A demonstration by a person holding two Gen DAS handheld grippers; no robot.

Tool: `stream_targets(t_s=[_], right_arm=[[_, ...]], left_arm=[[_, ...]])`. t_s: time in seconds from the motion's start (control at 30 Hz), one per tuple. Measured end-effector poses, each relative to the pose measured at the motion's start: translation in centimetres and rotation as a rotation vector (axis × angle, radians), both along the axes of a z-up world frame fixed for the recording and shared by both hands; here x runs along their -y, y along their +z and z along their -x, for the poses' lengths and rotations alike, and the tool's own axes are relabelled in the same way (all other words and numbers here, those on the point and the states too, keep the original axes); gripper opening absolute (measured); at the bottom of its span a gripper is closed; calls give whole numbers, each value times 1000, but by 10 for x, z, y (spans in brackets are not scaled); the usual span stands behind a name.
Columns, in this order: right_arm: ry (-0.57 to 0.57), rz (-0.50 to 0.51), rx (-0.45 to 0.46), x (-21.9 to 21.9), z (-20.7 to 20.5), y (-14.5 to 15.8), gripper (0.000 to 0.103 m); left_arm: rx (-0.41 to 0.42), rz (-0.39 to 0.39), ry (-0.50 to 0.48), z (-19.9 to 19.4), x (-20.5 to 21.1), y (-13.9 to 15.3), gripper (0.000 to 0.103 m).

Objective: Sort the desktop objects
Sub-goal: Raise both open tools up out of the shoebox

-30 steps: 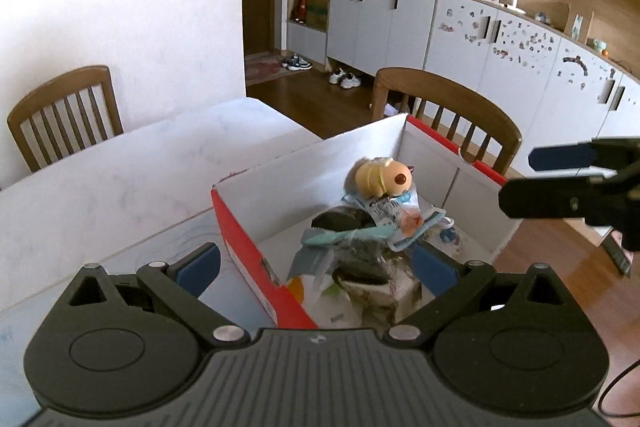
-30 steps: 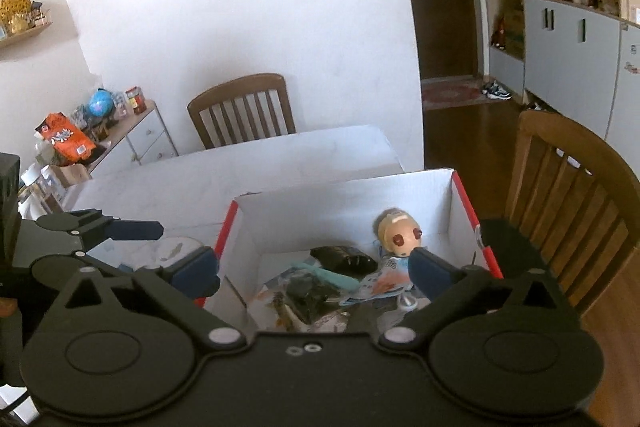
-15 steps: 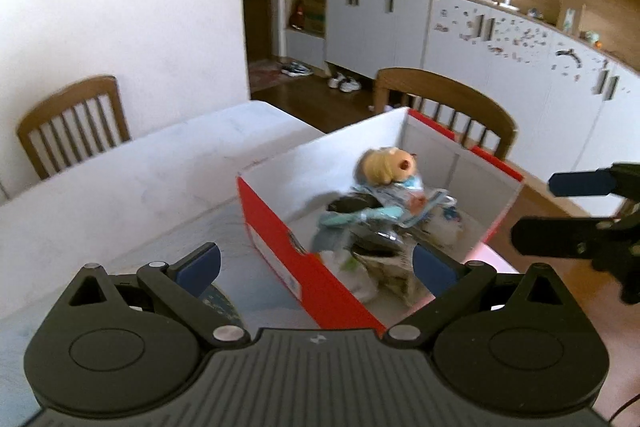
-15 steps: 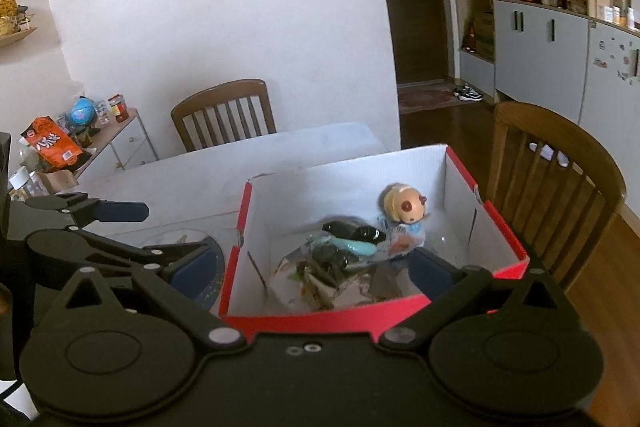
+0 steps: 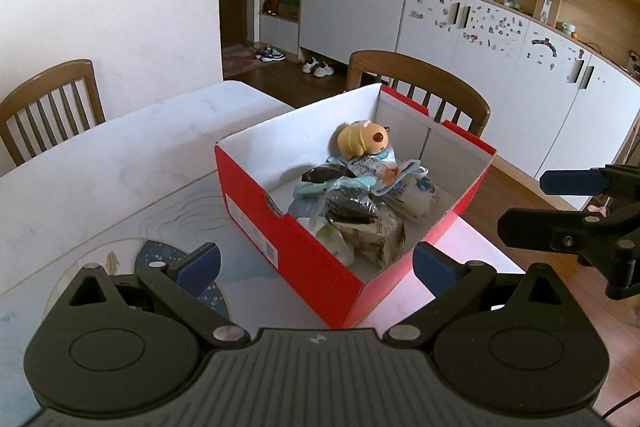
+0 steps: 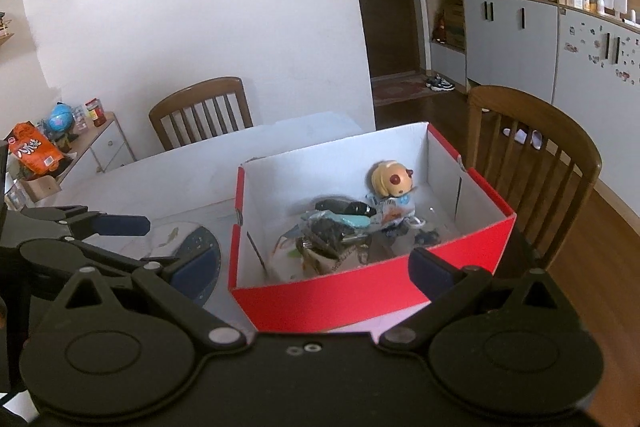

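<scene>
Both claws gape wide and hold nothing — left gripper, right gripper. The toy sits in the red box on the table, above crinkly packets (light, probably slippery) — grip its firm round head.

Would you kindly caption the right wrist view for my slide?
Open right claw facing a red box of clutter, a yellow-headed toy at the back.
</scene>
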State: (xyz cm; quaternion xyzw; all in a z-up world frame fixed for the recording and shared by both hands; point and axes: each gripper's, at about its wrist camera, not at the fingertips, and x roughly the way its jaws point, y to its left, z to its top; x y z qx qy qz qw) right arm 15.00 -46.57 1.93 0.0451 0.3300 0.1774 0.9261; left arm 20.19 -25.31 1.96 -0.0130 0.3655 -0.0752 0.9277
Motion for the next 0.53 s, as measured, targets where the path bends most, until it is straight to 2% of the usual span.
stream_targets(t_s=[0.53], right_arm=[[-34,2,-25,-2,6,-2,103]], left_arm=[[-10,18,-15,11,-8,-3,103]])
